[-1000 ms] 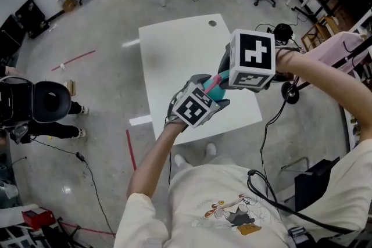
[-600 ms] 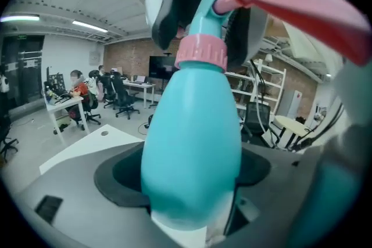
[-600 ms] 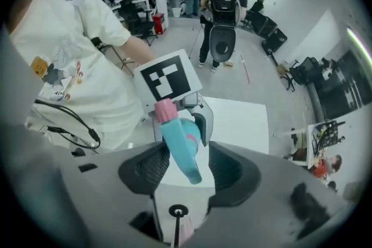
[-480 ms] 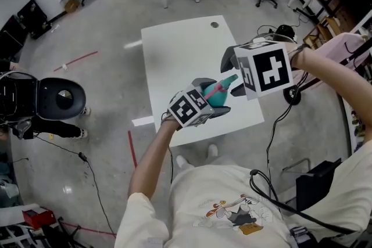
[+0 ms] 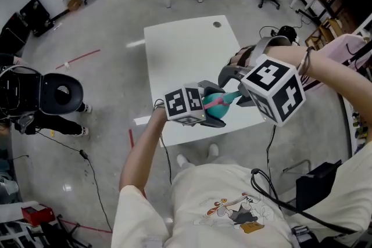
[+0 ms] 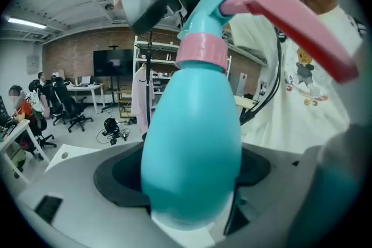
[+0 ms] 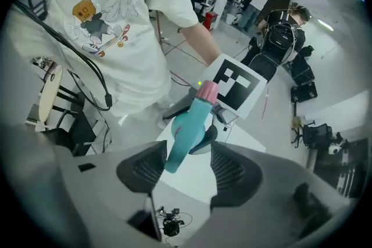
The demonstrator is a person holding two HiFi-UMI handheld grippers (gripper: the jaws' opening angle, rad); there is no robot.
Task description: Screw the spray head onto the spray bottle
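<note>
Teal spray bottle (image 6: pixel 192 148) is clamped at its belly by the left gripper (image 5: pixel 197 108), over a white table's (image 5: pixel 186 49) near edge. Its spray head (image 7: pixel 187 128) is flanked by the right gripper (image 7: pixel 183 166), whose jaws have just been opening and are not pressed on it.

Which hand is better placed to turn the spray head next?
Right. The right gripper, its fingers just opening, straddles the spray head without pressing, likely ready to regrip; the left gripper is shut on the spray bottle, steadying it.
</note>
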